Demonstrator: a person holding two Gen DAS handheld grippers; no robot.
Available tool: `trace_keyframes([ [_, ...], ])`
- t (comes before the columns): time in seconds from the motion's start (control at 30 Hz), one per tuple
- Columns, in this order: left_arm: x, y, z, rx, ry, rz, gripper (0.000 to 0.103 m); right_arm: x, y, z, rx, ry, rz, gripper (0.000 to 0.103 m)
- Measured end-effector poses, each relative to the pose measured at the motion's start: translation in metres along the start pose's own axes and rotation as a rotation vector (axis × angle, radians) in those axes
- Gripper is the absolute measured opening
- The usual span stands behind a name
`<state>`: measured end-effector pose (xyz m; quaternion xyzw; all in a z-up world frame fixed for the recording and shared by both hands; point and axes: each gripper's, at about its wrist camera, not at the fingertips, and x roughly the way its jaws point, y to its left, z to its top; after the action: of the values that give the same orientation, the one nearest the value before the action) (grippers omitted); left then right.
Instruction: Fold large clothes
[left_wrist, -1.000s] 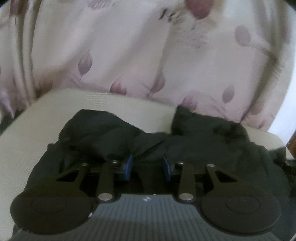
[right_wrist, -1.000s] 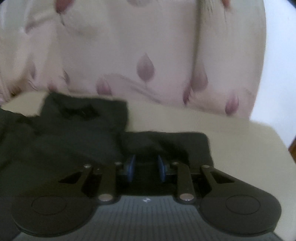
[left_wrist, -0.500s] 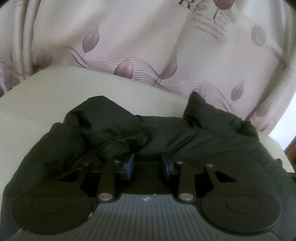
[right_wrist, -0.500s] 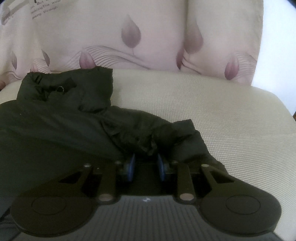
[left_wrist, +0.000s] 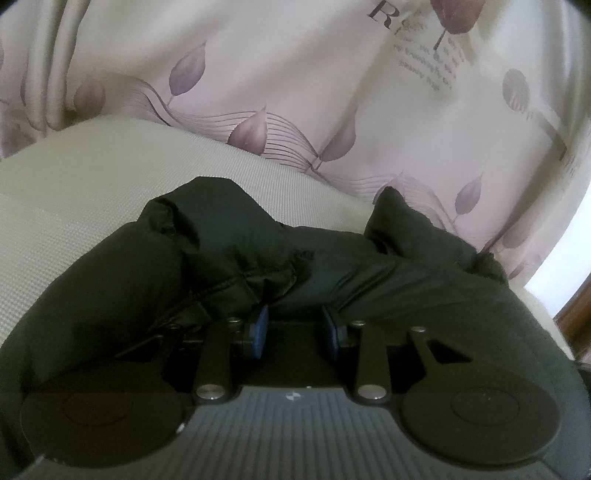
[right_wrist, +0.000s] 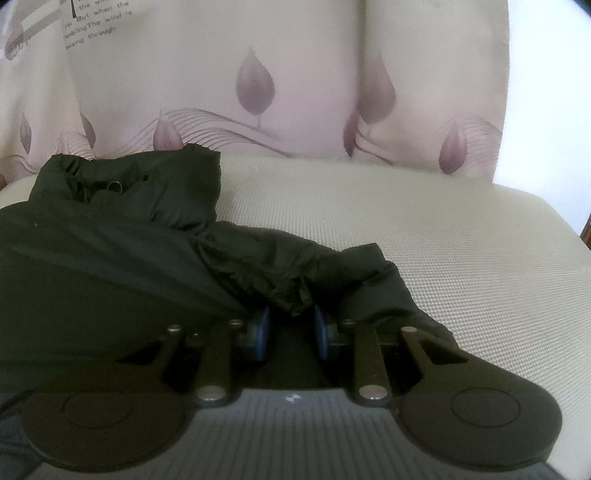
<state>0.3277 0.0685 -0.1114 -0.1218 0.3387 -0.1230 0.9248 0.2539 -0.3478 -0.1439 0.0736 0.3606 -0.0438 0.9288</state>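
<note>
I have a dark, puffy jacket (left_wrist: 332, 266) spread in front of both cameras, lying on a cream surface with a fine woven, mesh-like grain (left_wrist: 92, 192). Its shell is smooth and slightly glossy, padded into soft rounded rolls, with crumpled folds near the tools.

On the left wrist view, the left tool (left_wrist: 295, 325) has its 2 blue pads (left_wrist: 260, 325) set part-way apart. A bunched seam of the jacket sits at the 11 o'clock side against the left pad, and the fabric drapes over the tips, so I cannot tell whether the pads actually pinch it. A padded lobe rises at 11 o'clock and a pointed corner of fabric stands up at 1 o'clock.

On the right wrist view, the right tool (right_wrist: 291, 328) is narrower, and a wrinkled wad of jacket (right_wrist: 288, 280) hangs down between its blue pads (right_wrist: 263, 325); it looks pinched there. The collar end, with a small metal loop, lies at 10 o'clock. From 1 to 3 o'clock the cream surface (right_wrist: 443, 240) is bare.

Behind, from 10 to 2 o'clock, hangs a pale curtain (right_wrist: 295, 74) printed with mauve leaves, thin wavy lines and some lettering.
</note>
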Motion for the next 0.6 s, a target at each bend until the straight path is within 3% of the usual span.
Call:
trace_keyframes([
  [0.13, -0.001, -0.016, 0.005, 0.077, 0.011, 0.089, 0.037, -0.004, 0.004, 0.023, -0.024, 0.1, -0.036, 0.028],
  [0.17, -0.003, -0.021, 0.006, 0.095, 0.014, 0.115, 0.038, -0.014, 0.009, 0.03, -0.026, 0.09, -0.075, 0.028],
  [0.23, -0.009, -0.029, 0.009, 0.108, 0.015, 0.161, 0.046, -0.051, 0.026, 0.039, -0.045, -0.054, -0.072, 0.028],
  [0.27, -0.013, -0.032, 0.011, 0.112, 0.008, 0.177, 0.051, -0.068, 0.037, 0.043, -0.052, -0.1, -0.024, 0.028],
  [0.3, -0.017, -0.034, 0.012, 0.122, -0.004, 0.188, 0.061, -0.081, 0.047, 0.046, -0.054, -0.12, 0.047, 0.028],
  [0.33, -0.022, -0.037, 0.014, 0.136, -0.019, 0.197, 0.072, -0.09, 0.059, 0.049, -0.052, -0.125, 0.129, 0.028],
  [0.4, -0.032, -0.039, 0.017, 0.162, -0.051, 0.224, 0.082, -0.094, 0.087, 0.05, -0.072, -0.104, 0.232, 0.028],
  [0.5, -0.041, -0.036, 0.023, 0.196, -0.076, 0.259, 0.083, -0.08, 0.129, 0.044, -0.13, -0.073, 0.282, 0.028],
  [0.6, -0.04, -0.025, 0.027, 0.199, -0.047, 0.291, 0.083, -0.053, 0.157, 0.037, -0.135, -0.012, 0.287, 0.028],
])
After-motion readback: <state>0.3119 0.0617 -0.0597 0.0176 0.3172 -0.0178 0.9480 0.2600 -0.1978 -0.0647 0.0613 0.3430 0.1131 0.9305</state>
